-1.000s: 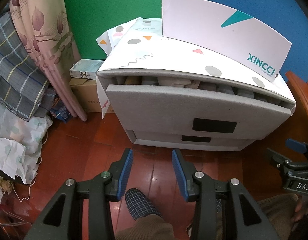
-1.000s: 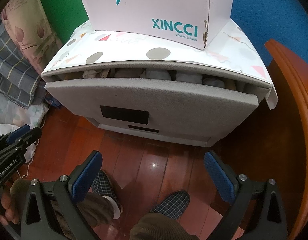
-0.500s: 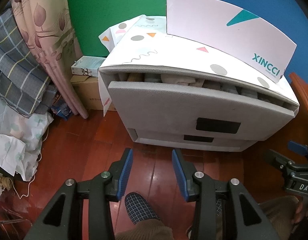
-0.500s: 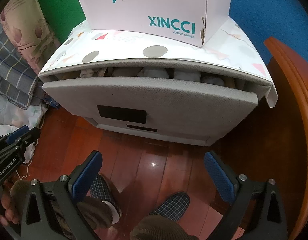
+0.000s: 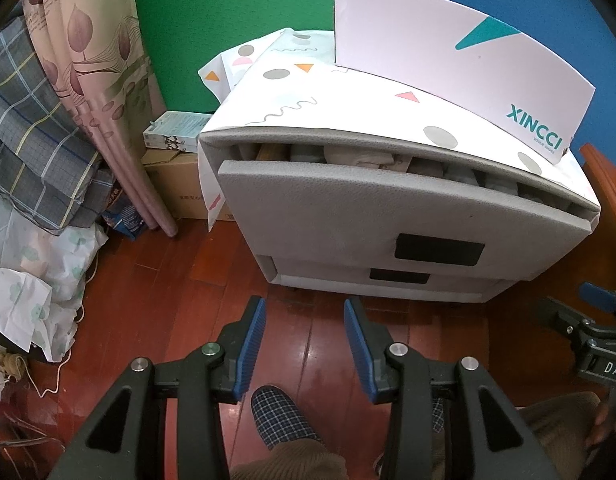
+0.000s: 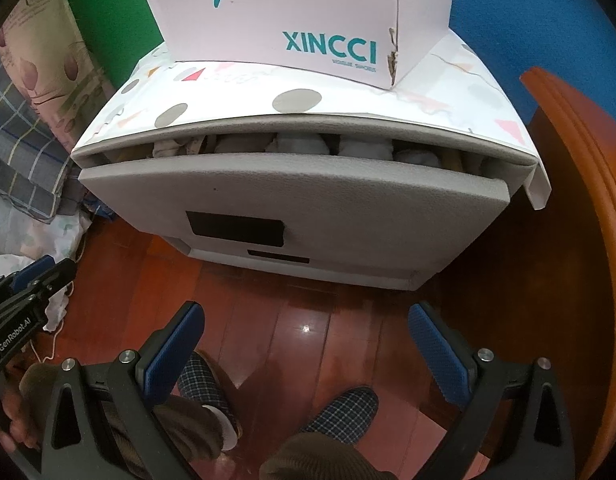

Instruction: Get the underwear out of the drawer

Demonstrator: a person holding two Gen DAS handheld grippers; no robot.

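Note:
A grey fabric cabinet stands on the wood floor, its top drawer (image 5: 367, 208) (image 6: 288, 192) pulled out a little. Folded pale underwear (image 5: 359, 158) (image 6: 300, 146) shows in the gap above the drawer front. My left gripper (image 5: 304, 312) hangs over the floor short of the cabinet, open a narrow way with nothing between its blue pads. My right gripper (image 6: 307, 316) is also short of the cabinet, open wide and empty. Each gripper shows at the edge of the other's view: the right gripper (image 5: 587, 320) and the left gripper (image 6: 28, 292).
A white XINCCI shoe box (image 5: 447, 52) (image 6: 308, 20) sits on the patterned paper on top of the cabinet. Curtains and piled cloth (image 5: 40, 152) fill the left, with a cardboard box (image 5: 172, 184). Wooden furniture (image 6: 579, 240) stands at the right. The person's checked slippers (image 6: 339, 412) are below.

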